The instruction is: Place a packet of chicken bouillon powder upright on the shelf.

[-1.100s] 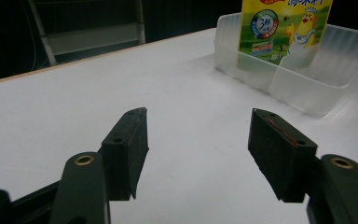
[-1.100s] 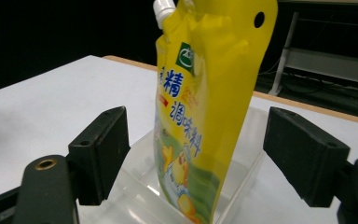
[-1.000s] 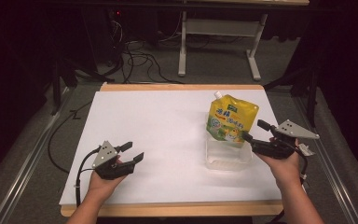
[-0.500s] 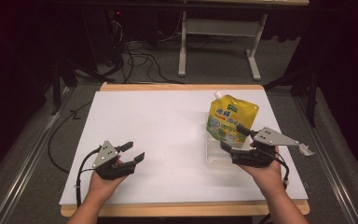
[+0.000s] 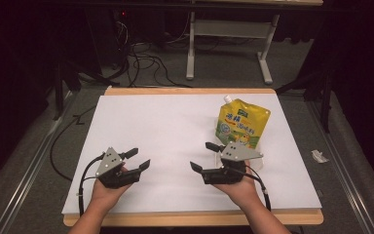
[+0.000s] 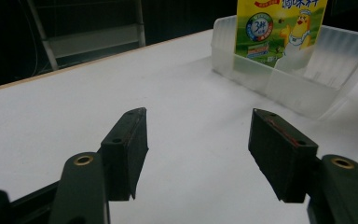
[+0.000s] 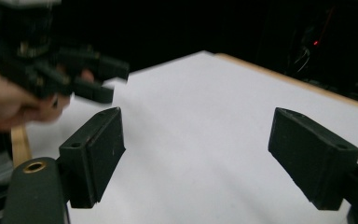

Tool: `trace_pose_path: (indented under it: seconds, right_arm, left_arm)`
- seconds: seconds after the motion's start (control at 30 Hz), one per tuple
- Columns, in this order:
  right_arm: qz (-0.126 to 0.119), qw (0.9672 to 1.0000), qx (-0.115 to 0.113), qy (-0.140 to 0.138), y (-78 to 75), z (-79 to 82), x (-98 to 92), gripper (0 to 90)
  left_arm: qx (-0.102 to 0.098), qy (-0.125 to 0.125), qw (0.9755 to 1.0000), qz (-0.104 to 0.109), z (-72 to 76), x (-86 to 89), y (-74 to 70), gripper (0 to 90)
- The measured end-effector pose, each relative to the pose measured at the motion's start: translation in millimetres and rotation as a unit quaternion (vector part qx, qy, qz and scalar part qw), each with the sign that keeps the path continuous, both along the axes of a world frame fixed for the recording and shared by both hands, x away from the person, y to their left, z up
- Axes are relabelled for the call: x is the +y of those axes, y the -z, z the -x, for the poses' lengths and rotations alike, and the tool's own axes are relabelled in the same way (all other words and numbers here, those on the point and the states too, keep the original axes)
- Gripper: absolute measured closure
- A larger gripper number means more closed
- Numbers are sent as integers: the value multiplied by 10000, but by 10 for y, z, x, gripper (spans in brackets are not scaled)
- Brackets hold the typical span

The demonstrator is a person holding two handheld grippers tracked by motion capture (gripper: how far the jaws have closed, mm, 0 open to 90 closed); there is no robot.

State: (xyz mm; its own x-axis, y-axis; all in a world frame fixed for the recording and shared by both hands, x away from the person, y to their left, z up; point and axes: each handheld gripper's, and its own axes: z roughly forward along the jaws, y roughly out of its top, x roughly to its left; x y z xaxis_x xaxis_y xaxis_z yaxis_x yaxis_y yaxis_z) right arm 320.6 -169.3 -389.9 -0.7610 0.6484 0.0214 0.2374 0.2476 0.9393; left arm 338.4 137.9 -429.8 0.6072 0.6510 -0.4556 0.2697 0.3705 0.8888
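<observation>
A yellow printed pouch point(image 5: 243, 122) with a white spout stands at the table's right side. In the left gripper view the pouch point(image 6: 279, 28) stands inside a clear plastic container point(image 6: 289, 86). My right gripper point(image 5: 201, 156) is open and empty, in front of the pouch, with its jaws pointing left toward the table's middle; the hand covers most of the container. The right gripper view has its jaws point(image 7: 196, 158) wide apart over bare white table. My left gripper point(image 5: 140, 158) rests open and empty at the front left, and its jaws point(image 6: 198, 154) point at the container.
The white table top point(image 5: 175, 126) has a wooden rim at front and back. In the right gripper view the left hand and its gripper point(image 7: 60, 70) are at upper left. Cables and a metal stand point(image 5: 224, 44) lie beyond the far edge. A paper scrap point(image 5: 319, 156) lies on the floor at right.
My right gripper has moved left, from the container's right side to in front of the pouch, and stays open. The left gripper has kept still.
</observation>
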Motion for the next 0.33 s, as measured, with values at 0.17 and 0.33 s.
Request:
trace_pose_path:
  seconds: [0.17,0.33]
  right_arm:
    - [183,9997,143,-53,168,24,-47,191]
    - [-56,9997,214,34,145,-3,-144,199]
  left_arm:
    - [40,33,9999,-92,-12,-33,36,380]
    - [30,57,9999,-106,-4,-70,39,380]
